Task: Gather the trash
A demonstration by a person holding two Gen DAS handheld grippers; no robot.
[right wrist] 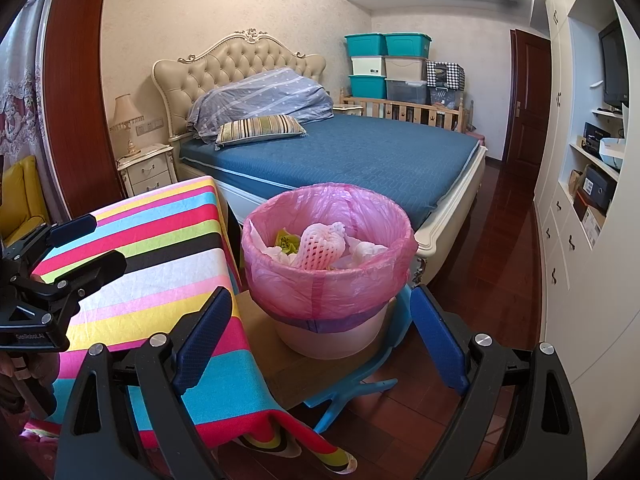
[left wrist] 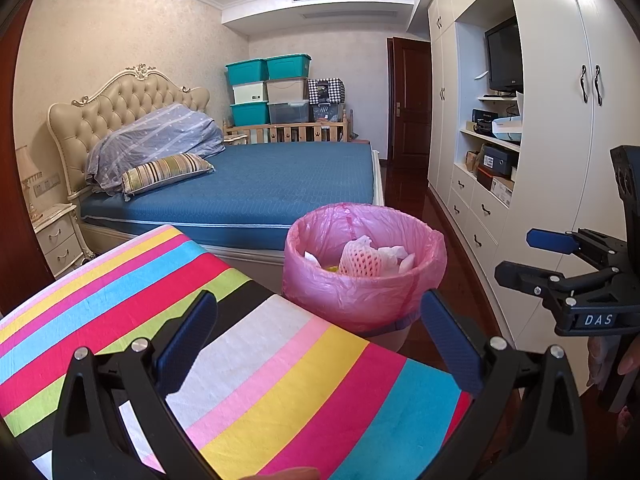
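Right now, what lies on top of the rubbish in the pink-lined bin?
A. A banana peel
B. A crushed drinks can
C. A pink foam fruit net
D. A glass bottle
C: a pink foam fruit net lies on top of crumpled white tissue inside the pink-lined bin, and it shows in both wrist views.

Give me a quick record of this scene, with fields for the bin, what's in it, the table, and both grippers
bin: pale bin with pink liner, beside the table, in front of the bed
contents: foam fruit net, crumpled tissue, yellow wrapper
table: striped cloth, no trash seen on it
left gripper: jaws open, holding nothing
right gripper: jaws open, holding nothing
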